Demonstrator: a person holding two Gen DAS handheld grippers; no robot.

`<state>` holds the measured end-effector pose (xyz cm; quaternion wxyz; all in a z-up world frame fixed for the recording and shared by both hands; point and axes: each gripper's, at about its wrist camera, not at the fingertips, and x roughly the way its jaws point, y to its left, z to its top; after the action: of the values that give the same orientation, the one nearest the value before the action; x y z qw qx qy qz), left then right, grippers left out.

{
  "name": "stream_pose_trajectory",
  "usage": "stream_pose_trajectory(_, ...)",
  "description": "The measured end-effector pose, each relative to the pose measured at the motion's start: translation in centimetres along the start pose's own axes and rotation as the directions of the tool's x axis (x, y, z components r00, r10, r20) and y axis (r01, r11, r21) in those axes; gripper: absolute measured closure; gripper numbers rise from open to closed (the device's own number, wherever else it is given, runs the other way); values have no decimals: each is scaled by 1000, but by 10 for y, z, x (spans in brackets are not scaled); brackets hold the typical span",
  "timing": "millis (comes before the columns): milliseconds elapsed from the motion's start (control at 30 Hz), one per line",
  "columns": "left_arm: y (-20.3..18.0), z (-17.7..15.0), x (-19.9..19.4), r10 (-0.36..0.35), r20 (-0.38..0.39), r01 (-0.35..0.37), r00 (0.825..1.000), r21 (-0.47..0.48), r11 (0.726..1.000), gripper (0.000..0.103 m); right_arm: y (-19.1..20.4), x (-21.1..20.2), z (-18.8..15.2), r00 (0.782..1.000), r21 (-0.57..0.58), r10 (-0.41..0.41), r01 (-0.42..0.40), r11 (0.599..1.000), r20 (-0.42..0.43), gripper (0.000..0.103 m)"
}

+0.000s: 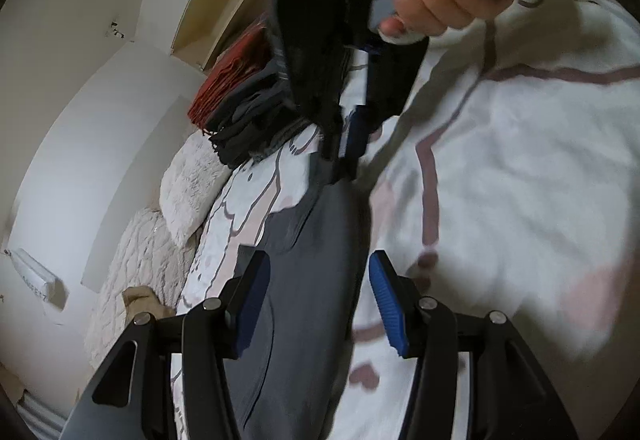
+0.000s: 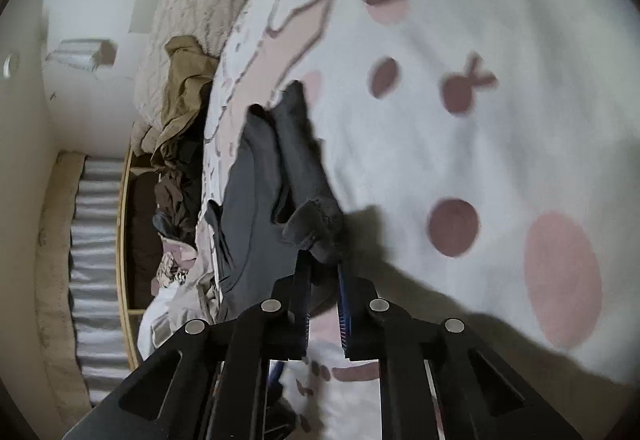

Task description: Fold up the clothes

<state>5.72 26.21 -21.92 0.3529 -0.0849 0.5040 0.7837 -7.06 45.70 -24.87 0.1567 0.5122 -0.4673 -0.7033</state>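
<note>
A dark grey garment [image 1: 304,280] lies stretched on the white and pink bedspread [image 1: 520,179]. My left gripper [image 1: 316,280] is open, its blue pads either side of the garment's near part and not closed on it. The right gripper shows in the left wrist view [image 1: 348,143], held by a hand, shut on the garment's far end. In the right wrist view my right gripper [image 2: 322,264] is shut on a bunched corner of the grey garment [image 2: 256,199], lifted a little off the bedspread [image 2: 480,139].
A stack of folded dark and red clothes [image 1: 240,107] sits by fluffy white pillows [image 1: 188,179] at the bed's head. An olive garment [image 2: 184,95] and a heap of loose clothes [image 2: 172,240] lie along the bed's edge beside a radiator [image 2: 96,260].
</note>
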Motion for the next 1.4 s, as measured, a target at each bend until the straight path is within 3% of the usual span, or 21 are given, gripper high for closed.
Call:
stream_pose_trajectory(200,1,21,29,12,-13,-13,1000,-37,999,52,27,-11,2,999,-101,35,-36,994,-16,92)
stream_pose_trajectory(500,3,37,69,-12,-89,2,996,-108,994,52,20,-7,-2,994,-85,59,-67,994,-93,92)
stream_pose_trajectory(567,4,37,74,-36,-97,23,995,-130,991,65,20,-9,0,993,-91,65,-74,993,-96,92)
stream_pose_trajectory(633,6,37,79,-61,-107,44,992,-152,987,88,22,-13,3,993,-104,67,-77,992,-93,92)
stream_pose_trajectory(767,16,31,83,-104,-107,80,989,-211,974,94,29,-25,15,999,-153,19,-24,988,-34,91)
stream_pose_trajectory(800,19,30,83,-111,-102,86,989,-228,970,94,28,-27,20,1000,-143,18,-21,990,-18,84)
stream_pose_trajectory(833,23,29,82,-123,-96,96,988,-252,963,94,26,-28,26,1000,-126,15,-16,992,-8,58)
stream_pose_trajectory(900,33,26,81,-158,-85,124,984,-313,942,94,23,-28,36,1000,-103,-1,2,995,11,15)
stream_pose_trajectory(1067,52,19,69,-242,-36,199,970,-464,863,94,23,-4,60,1000,-98,-12,11,995,-18,15)
stream_pose_trajectory(1167,63,13,55,-266,42,250,963,-512,822,94,25,17,72,998,-107,-21,15,994,-56,15)
stream_pose_trajectory(1400,82,2,39,-275,100,283,956,-553,783,94,34,60,87,987,-147,-20,-3,989,-156,16)
